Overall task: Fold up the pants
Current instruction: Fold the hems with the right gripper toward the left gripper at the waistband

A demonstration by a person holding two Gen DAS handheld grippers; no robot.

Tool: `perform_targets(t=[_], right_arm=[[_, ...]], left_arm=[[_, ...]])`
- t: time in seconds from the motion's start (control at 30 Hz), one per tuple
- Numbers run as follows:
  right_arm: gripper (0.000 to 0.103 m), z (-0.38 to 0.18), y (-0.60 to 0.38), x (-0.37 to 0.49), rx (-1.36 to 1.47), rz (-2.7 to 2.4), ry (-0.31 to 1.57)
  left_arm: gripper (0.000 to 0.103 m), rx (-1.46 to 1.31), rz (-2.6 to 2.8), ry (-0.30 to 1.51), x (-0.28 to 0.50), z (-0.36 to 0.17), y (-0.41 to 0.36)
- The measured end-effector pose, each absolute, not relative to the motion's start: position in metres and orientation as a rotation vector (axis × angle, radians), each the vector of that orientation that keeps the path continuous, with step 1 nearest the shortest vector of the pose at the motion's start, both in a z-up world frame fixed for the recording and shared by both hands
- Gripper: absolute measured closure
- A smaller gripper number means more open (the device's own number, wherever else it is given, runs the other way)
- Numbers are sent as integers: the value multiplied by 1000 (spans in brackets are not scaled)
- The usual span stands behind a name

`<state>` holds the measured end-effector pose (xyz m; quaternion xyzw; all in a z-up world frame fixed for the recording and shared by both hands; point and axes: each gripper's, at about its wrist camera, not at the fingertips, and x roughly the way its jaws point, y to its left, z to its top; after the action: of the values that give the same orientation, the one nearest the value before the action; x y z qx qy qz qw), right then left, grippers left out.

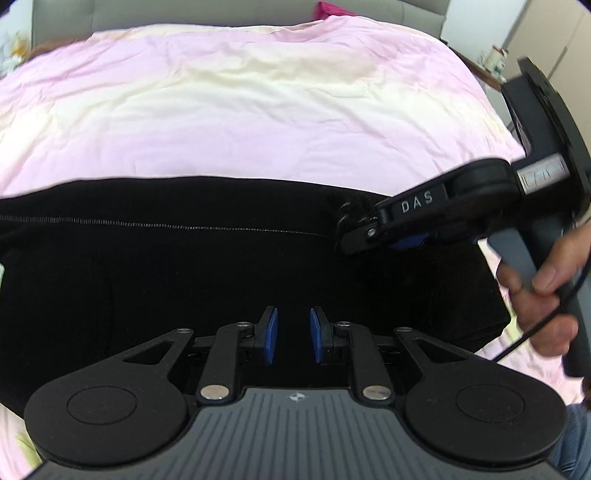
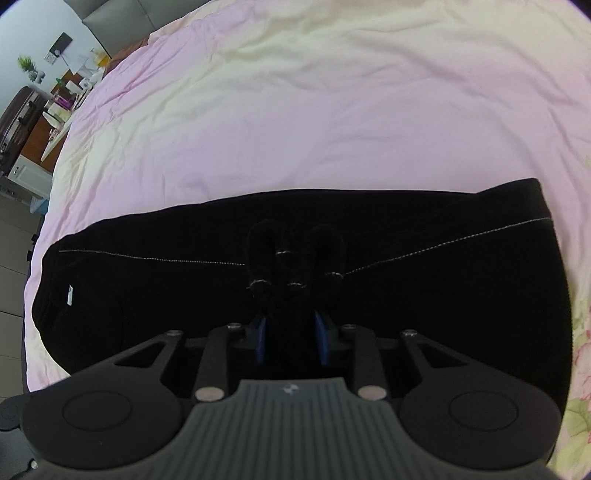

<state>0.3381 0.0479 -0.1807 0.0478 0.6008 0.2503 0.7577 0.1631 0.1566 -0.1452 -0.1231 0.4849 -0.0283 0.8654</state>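
Note:
Black pants lie flat across the near part of a pink bed, a light stitched seam running along them. My left gripper is open and empty, hovering just above the pants near their front edge. My right gripper is shut on a bunched fold of the pants at the seam, the fabric rising between its blue pads. In the left wrist view the right gripper reaches in from the right, pinching that fold. The pants spread to both sides in the right wrist view.
The pink and cream bedsheet stretches beyond the pants to a grey headboard. A bedside table with clutter and a dark suitcase stand left of the bed. A floral cover shows at the right edge.

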Motion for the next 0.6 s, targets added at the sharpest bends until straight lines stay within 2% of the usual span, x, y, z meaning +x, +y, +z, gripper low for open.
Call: perform_targets(t=[0.03, 0.17, 0.3, 0.37, 0.5, 0.57, 0.6], right_arm=[[67, -182, 52, 336, 107, 562, 1311], [65, -163, 48, 324, 114, 620, 1260], [57, -154, 25, 311, 93, 592, 1192], [51, -165, 18, 304, 156, 590, 1222], [49, -193, 28, 283, 168, 617, 1239], [62, -199, 37, 274, 123, 624, 1205], [73, -202, 40, 270, 113, 624, 1185]], left_arm=[[82, -273, -59, 1009, 164, -146, 160], [82, -327, -56, 974, 163, -149, 165], [82, -400, -27, 966, 166, -156, 169], [82, -408, -6, 984, 166, -158, 169], [82, -399, 9, 993, 156, -156, 174], [82, -399, 18, 988, 152, -150, 176], [82, -404, 23, 985, 151, -149, 177]])
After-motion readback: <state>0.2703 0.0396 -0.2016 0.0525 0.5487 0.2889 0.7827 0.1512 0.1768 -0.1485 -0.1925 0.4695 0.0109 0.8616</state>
